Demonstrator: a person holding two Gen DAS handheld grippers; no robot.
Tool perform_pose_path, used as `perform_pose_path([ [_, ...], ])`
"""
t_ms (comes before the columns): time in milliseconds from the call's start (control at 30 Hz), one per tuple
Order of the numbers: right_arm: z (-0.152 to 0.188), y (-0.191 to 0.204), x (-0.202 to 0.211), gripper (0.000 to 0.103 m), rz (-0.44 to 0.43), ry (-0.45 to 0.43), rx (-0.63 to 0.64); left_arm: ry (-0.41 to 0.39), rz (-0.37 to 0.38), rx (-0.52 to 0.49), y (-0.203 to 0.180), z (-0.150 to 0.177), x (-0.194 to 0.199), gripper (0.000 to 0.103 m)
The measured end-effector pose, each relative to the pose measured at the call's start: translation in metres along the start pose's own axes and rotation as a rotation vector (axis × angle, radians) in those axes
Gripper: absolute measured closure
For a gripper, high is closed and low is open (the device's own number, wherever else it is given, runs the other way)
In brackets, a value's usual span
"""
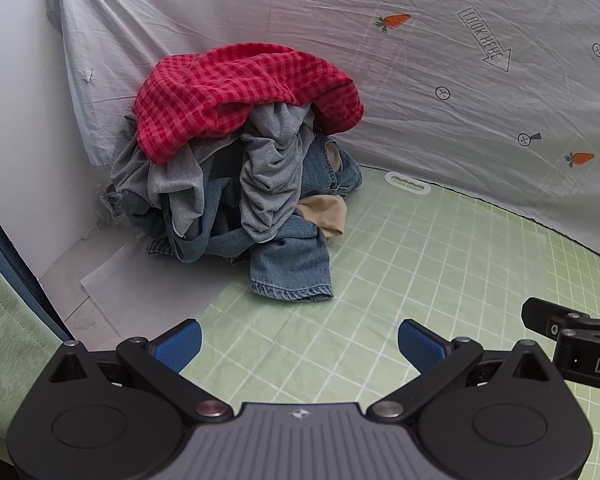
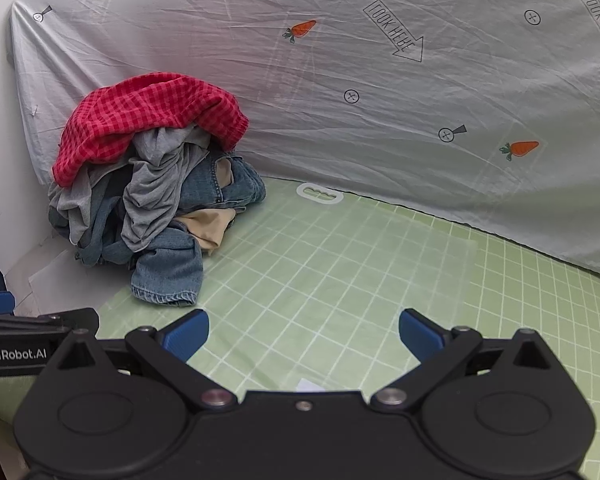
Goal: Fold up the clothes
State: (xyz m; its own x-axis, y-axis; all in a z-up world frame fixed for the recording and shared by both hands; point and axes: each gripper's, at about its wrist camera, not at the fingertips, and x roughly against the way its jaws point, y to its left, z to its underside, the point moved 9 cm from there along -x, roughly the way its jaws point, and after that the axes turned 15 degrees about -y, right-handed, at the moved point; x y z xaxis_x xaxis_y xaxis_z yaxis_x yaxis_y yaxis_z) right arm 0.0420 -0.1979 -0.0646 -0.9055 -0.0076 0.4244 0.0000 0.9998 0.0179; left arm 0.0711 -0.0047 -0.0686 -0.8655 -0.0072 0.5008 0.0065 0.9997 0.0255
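Observation:
A pile of clothes [image 1: 236, 168] lies in the far left corner of the green grid mat [image 1: 420, 280]. A red checked garment [image 1: 236, 96] lies on top, over grey garments [image 1: 272, 176], blue jeans [image 1: 292, 264] and a beige piece [image 1: 328, 212]. My left gripper [image 1: 300, 344] is open and empty, held over the mat short of the jeans hem. The pile also shows in the right wrist view [image 2: 148, 184], ahead and to the left. My right gripper [image 2: 304, 334] is open and empty over the mat, beside the left gripper.
A grey sheet [image 2: 380, 100] printed with carrots and arrows hangs behind the mat. A white wall [image 1: 12, 120] stands at the left. White paper sheets [image 1: 140, 288] lie under the pile's left edge. A white slotted tab [image 2: 320, 194] sits at the mat's far edge.

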Motion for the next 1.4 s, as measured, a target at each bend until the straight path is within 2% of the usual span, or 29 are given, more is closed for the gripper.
perform_pose_path([
  [567, 0.0, -0.002, -0.005, 0.001, 0.006, 0.01, -0.005, 0.014, 0.008, -0.003, -0.001, 0.001, -0.006, 0.0],
  [1067, 0.007, 0.001, -0.02, 0.001, -0.001, 0.05, -0.005, 0.065, 0.0, -0.005, 0.0, 0.008, -0.022, 0.0],
  [1400, 0.004, 0.003, -0.053, 0.001, -0.005, 0.078, 0.049, 0.127, -0.031, 0.069, 0.021, 0.004, -0.054, 0.0],
])
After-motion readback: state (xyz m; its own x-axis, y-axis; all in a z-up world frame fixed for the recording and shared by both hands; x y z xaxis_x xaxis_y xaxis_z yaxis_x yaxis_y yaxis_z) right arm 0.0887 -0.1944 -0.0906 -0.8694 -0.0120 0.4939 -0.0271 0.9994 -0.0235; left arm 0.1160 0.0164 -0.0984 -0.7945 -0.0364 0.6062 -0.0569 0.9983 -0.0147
